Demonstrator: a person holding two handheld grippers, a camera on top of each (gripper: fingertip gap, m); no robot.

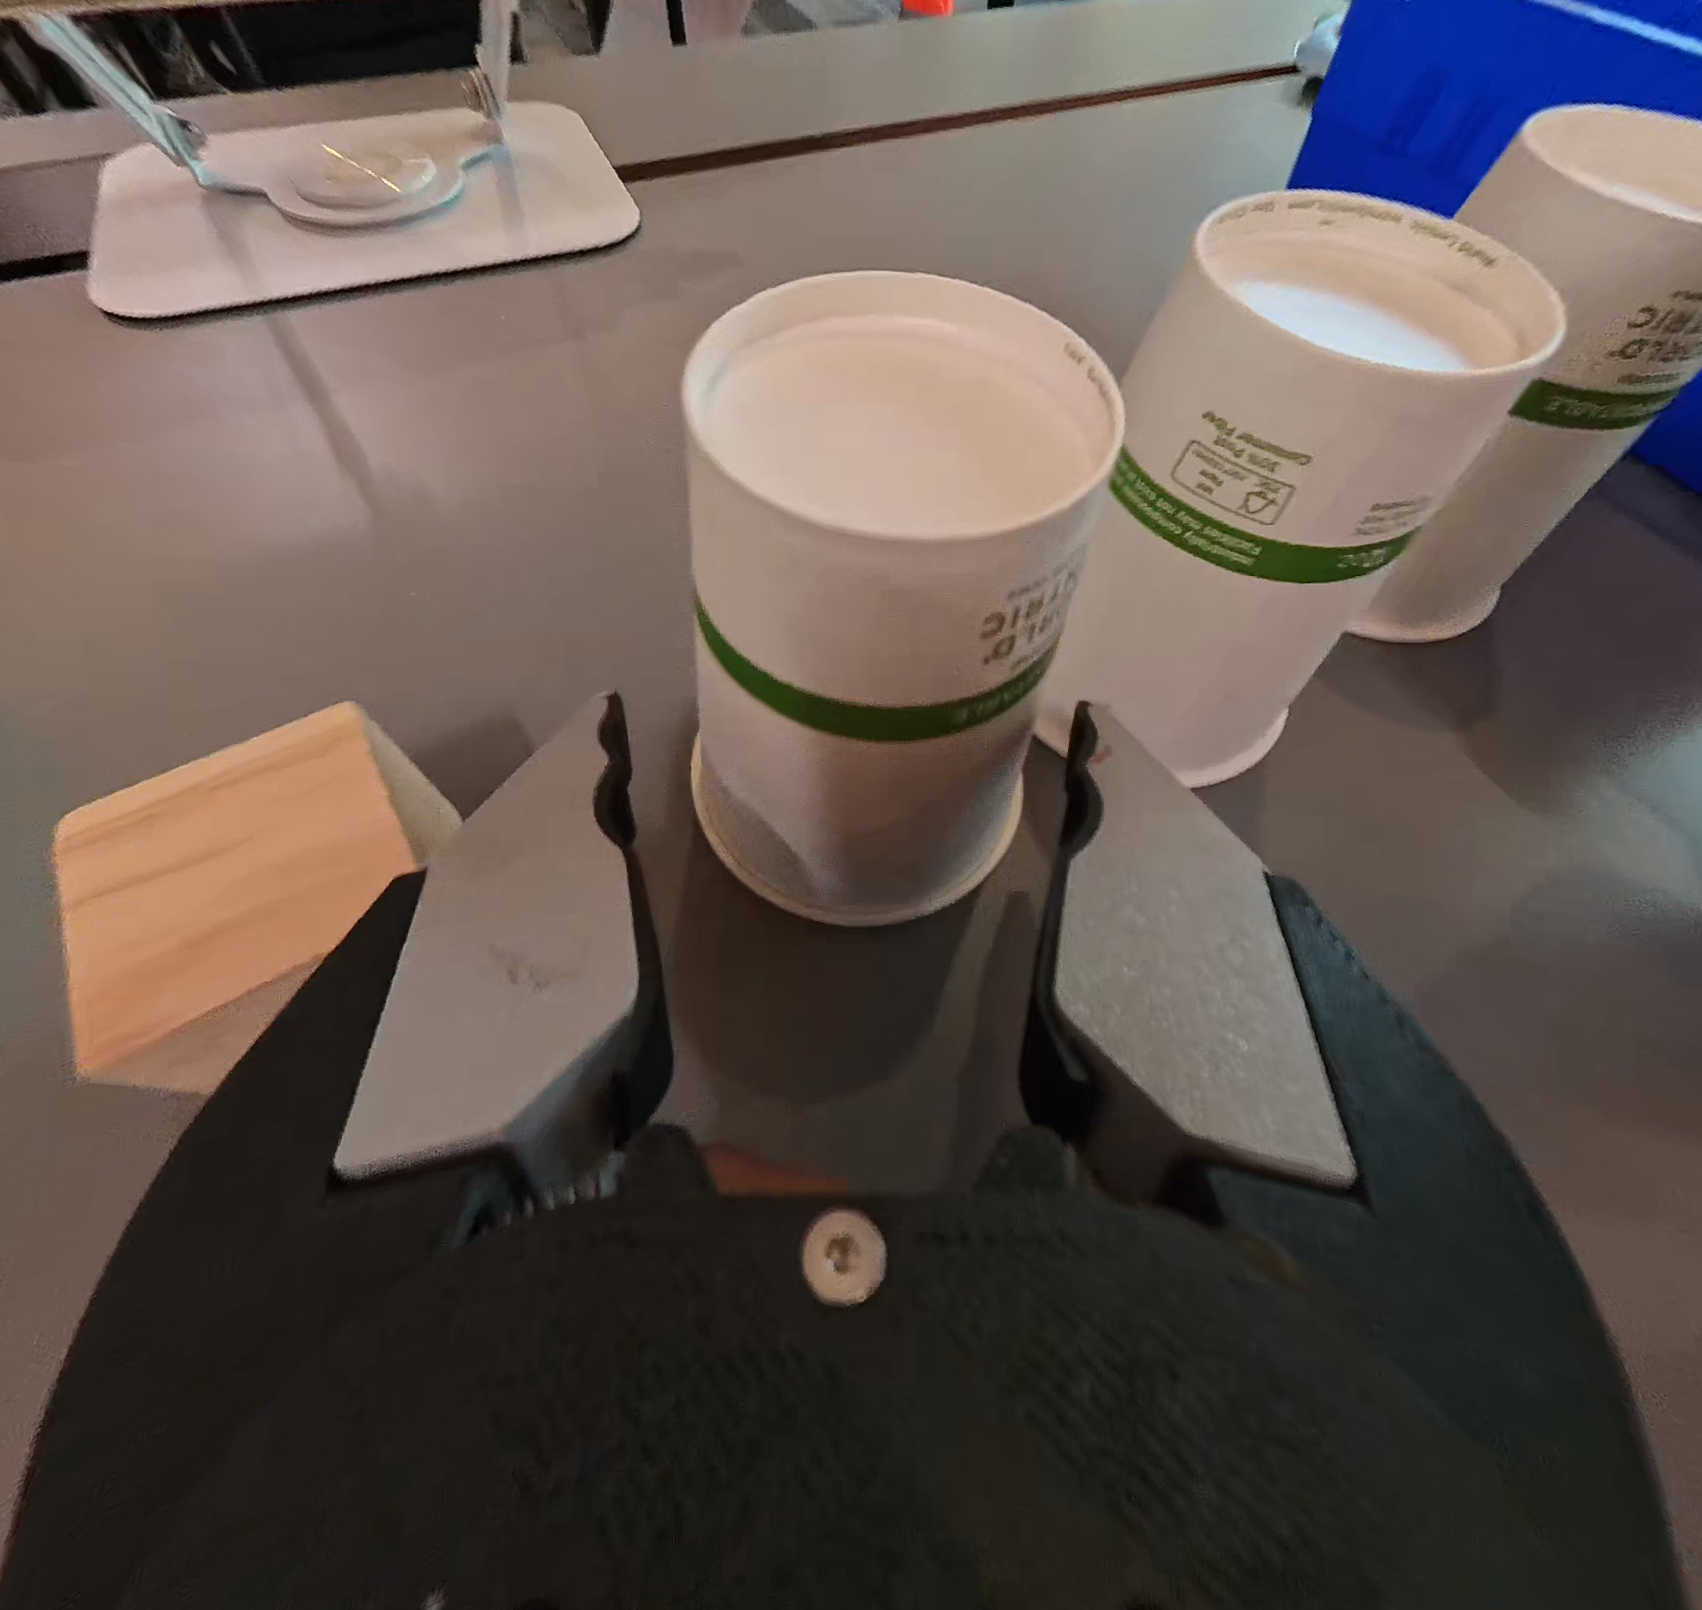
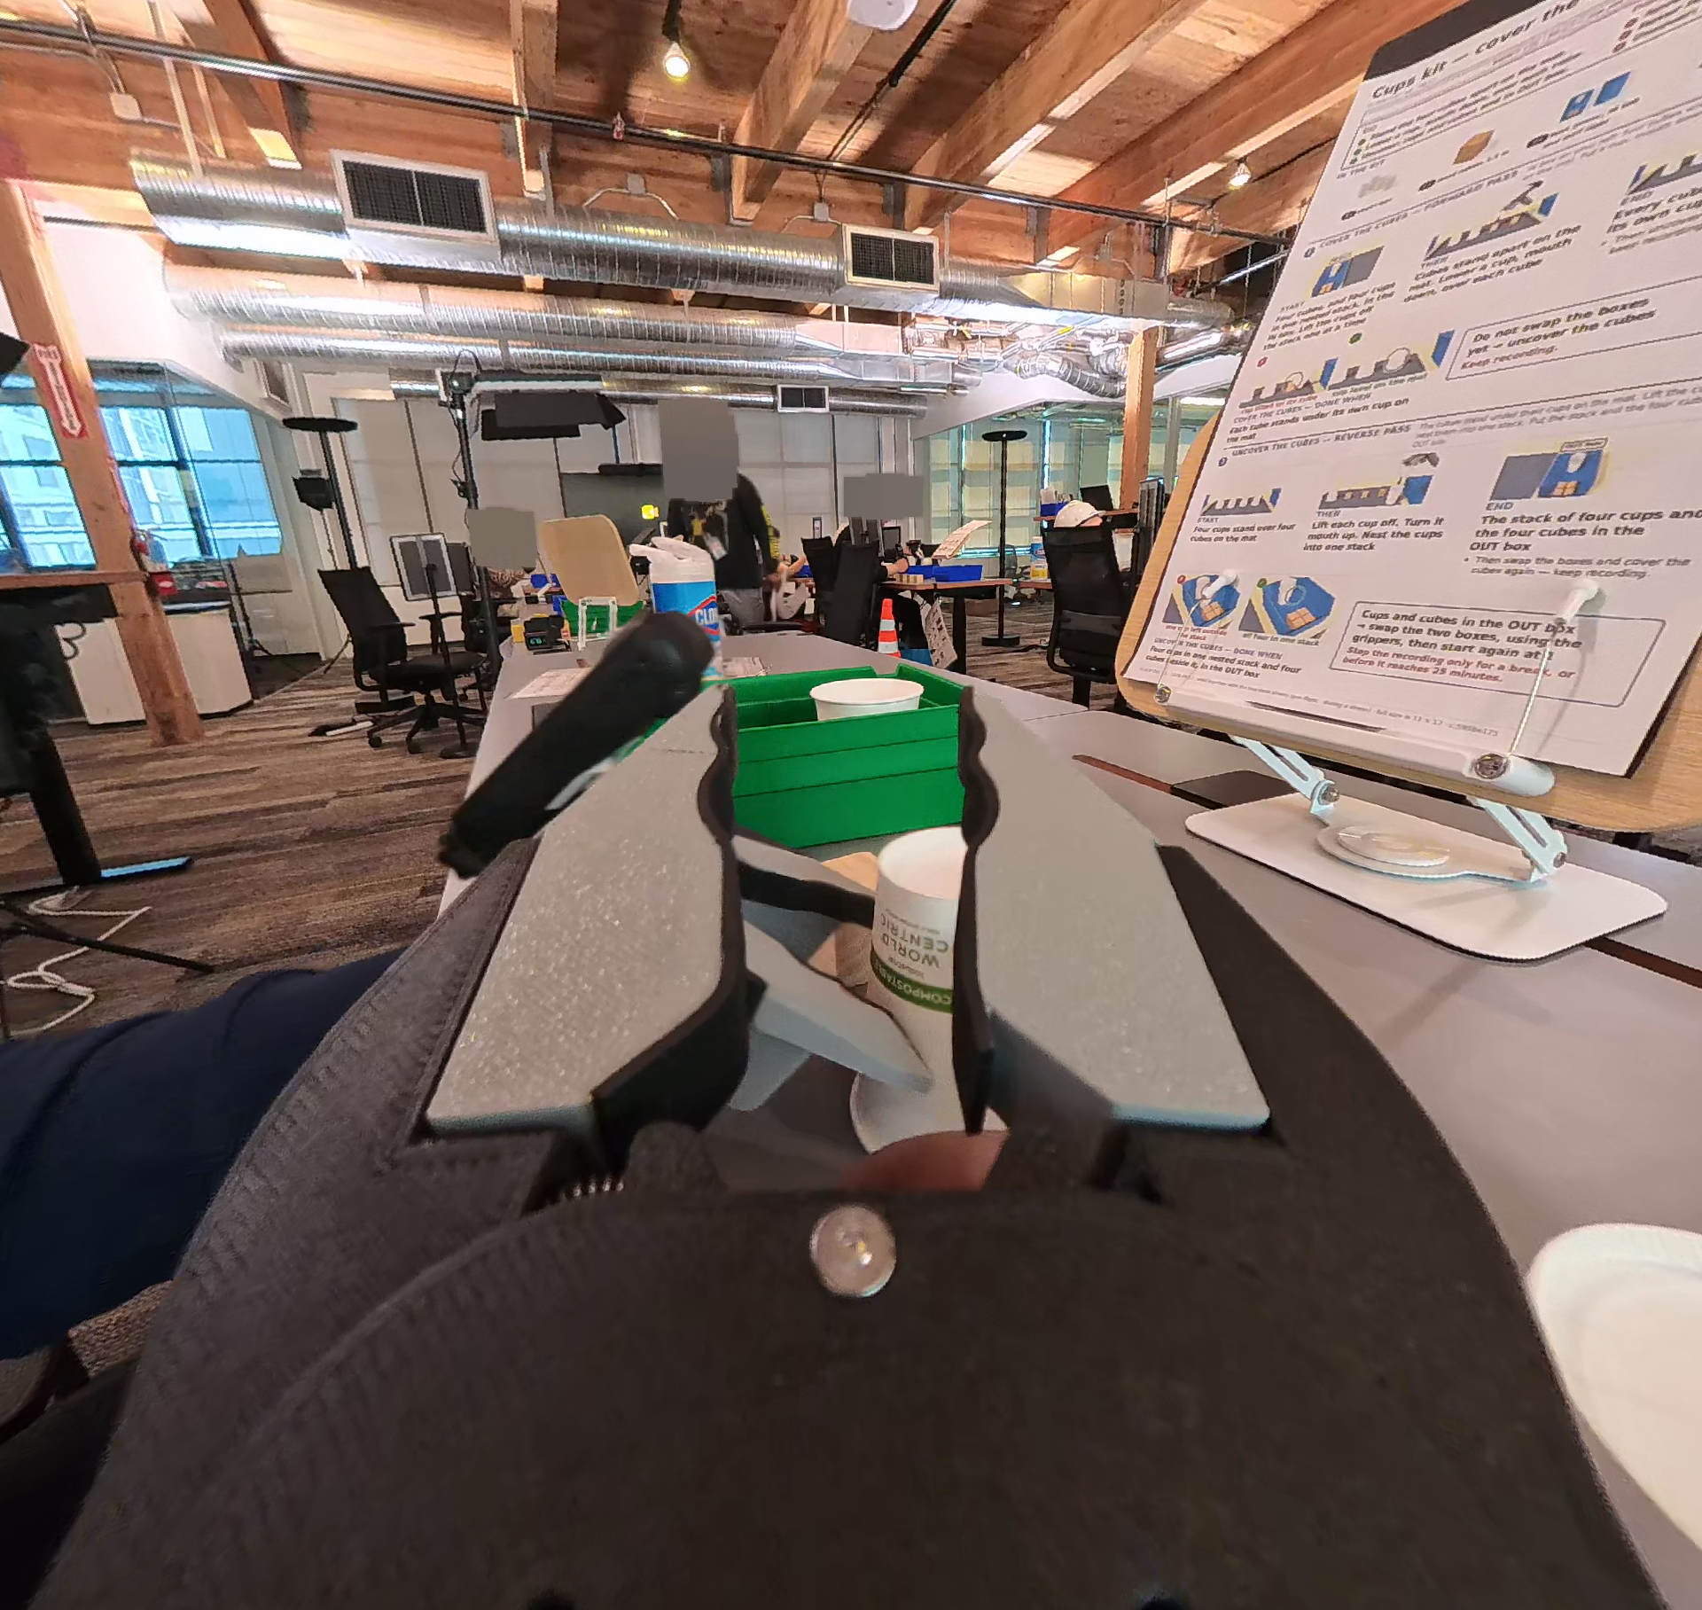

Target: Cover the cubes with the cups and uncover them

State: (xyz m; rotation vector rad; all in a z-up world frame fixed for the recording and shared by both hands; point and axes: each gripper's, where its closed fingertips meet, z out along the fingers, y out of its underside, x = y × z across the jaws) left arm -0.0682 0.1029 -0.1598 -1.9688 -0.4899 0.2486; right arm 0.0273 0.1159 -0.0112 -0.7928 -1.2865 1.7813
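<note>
White paper cups with green bands stand mouth-down on the grey bench, and the nearest cup serves as landmark. The left gripper has its fingers spread wide on either side of that cup's lower part, a visible gap at each pad, so nothing is clamped. Just left of the cup a pale wooden cube sits uncovered; to its right stand a second upturned cup and a third, with a blue bin behind them. The right gripper hangs above the cup with its fingers partly parted, gripping nothing; beyond stands a green tray holding an upright cup.
</note>
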